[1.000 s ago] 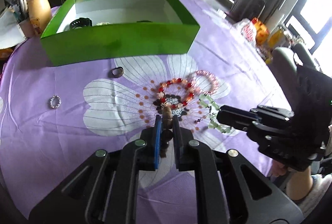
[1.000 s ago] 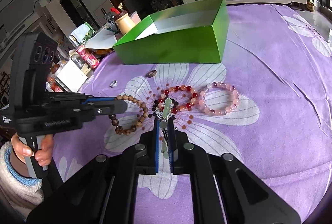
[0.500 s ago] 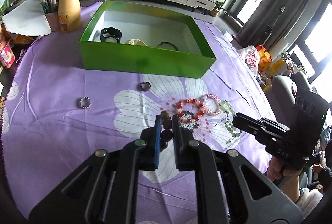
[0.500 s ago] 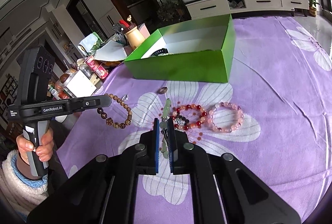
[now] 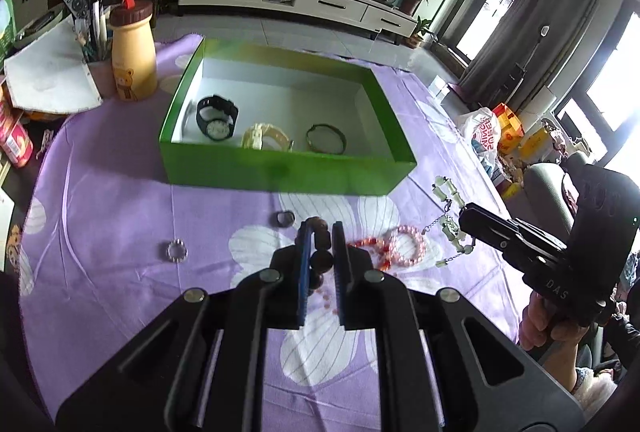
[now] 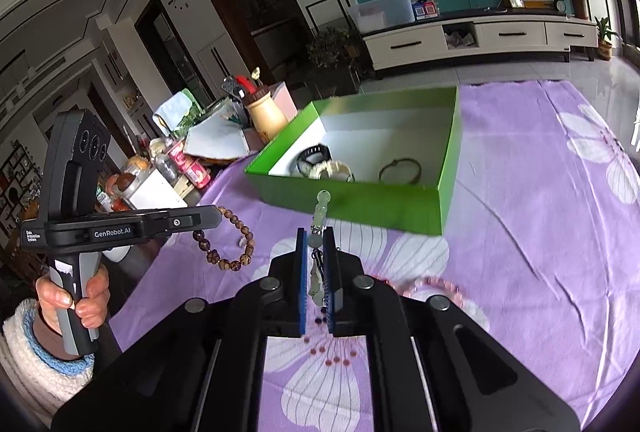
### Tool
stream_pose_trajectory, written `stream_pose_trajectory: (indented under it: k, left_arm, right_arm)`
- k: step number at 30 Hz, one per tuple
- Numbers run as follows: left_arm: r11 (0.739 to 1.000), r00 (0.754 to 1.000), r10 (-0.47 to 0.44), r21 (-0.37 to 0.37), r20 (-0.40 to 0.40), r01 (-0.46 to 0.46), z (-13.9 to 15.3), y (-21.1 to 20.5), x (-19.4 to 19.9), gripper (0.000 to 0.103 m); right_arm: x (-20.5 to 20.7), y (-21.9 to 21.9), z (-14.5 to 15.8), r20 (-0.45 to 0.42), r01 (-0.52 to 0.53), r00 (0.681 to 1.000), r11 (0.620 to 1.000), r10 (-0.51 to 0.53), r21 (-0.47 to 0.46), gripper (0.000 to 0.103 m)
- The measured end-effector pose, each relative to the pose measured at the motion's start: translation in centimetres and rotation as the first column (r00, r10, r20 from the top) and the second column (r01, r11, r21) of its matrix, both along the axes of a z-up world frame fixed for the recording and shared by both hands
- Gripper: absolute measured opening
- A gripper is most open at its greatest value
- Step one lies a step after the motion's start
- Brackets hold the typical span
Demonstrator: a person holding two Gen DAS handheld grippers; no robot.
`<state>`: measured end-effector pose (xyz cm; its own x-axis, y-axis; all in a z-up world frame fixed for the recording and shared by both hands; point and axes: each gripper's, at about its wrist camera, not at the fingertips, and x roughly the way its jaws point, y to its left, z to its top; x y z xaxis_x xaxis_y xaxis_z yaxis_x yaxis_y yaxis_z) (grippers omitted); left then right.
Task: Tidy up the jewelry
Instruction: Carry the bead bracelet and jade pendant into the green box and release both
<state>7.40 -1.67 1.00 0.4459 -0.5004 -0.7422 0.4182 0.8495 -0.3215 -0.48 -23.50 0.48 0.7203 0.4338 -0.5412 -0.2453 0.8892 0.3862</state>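
Observation:
My left gripper (image 5: 320,228) is shut on a brown wooden bead bracelet (image 5: 322,260), held above the purple cloth; the bracelet hangs from it in the right wrist view (image 6: 230,240). My right gripper (image 6: 315,234) is shut on a pale green jade bracelet (image 6: 322,210), also seen dangling in the left wrist view (image 5: 450,220). The green box (image 5: 280,172) ahead holds a black watch (image 5: 216,116), a cream watch (image 5: 264,138) and a dark bangle (image 5: 325,138). A red bead bracelet (image 5: 370,246) and a pink one (image 5: 408,246) lie on the cloth.
Two rings (image 5: 285,219) (image 5: 176,250) lie on the cloth left of the beads. A yellow bottle (image 5: 132,52), pen cup, papers and cans crowd the table's left edge. Bags (image 5: 484,132) sit on the right.
Both grippers have risen off the cloth with their bracelets and moved toward the green box. The box's inside now shows.

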Motion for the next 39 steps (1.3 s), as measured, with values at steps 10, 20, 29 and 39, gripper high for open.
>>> stream_pose_trajectory:
  k: [10, 20, 29, 39]
  left_arm:
    - [0.999, 1.0, 0.024, -0.031, 0.006, -0.024, 3.4, -2.4, 6.1, 0.01]
    - [0.997, 0.997, 0.075, -0.008, -0.031, -0.075, 3.0, -4.9, 13.0, 0.01]
    - [0.992, 0.991, 0.119, 0.045, -0.066, -0.117, 0.8, -6.4, 17.7, 0.01]
    - [0.986, 0.983, 0.15, 0.092, -0.109, -0.14, -2.6, -7.2, 20.7, 0.01]
  right_arm:
    - [4.5, 0.0, 2.4, 0.038, 0.023, 0.999, 0.999, -0.021, -0.035, 0.007]
    - [10.7, -0.9, 2.2, -0.018, 0.056, 0.998, 0.996, -0.058, -0.064, 0.007]
    - [15.2, -0.5, 0.2, -0.075, 0.072, 0.994, 0.986, -0.084, -0.152, 0.007]
    - [18.7, -0.2, -2.3, -0.125, 0.074, 0.987, 0.976, -0.101, -0.205, 0.007]
